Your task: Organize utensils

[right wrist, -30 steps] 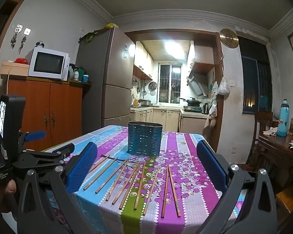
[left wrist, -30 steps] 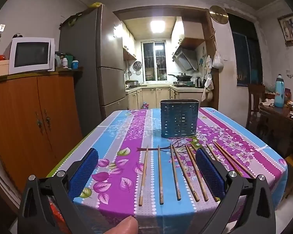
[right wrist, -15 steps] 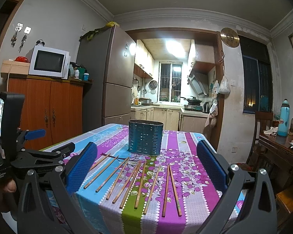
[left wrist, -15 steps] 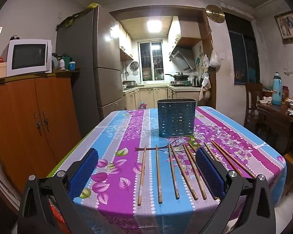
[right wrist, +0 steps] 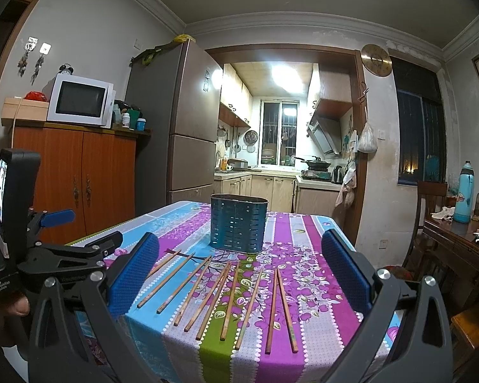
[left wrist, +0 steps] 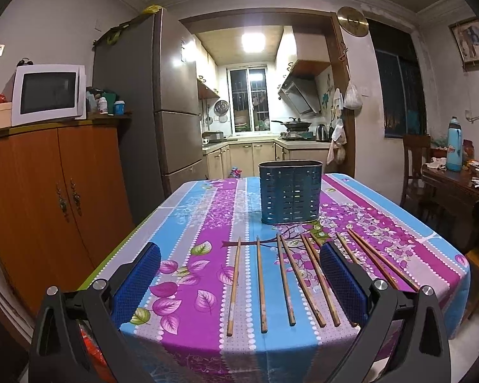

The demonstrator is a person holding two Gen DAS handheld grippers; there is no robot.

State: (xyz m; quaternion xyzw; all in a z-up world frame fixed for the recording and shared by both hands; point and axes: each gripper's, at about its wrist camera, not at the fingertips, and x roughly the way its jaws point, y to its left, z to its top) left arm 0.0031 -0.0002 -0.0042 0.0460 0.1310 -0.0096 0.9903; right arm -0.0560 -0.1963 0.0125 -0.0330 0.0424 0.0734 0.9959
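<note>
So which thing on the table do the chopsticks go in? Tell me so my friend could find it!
Find the table with the striped purple and blue flowery tablecloth. Past the row of brown wooden chopsticks lying flat near the front edge stands a dark blue metal holder with an oval open top. It is the only upright thing on the cloth, and its sides are full of little slots.

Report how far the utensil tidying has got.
Nothing is done yet: the blue holder shows no chopsticks above its rim. Nothing is in hand: the left gripper and right gripper are open. Left: all the chopsticks lying on the tablecloth.
</note>
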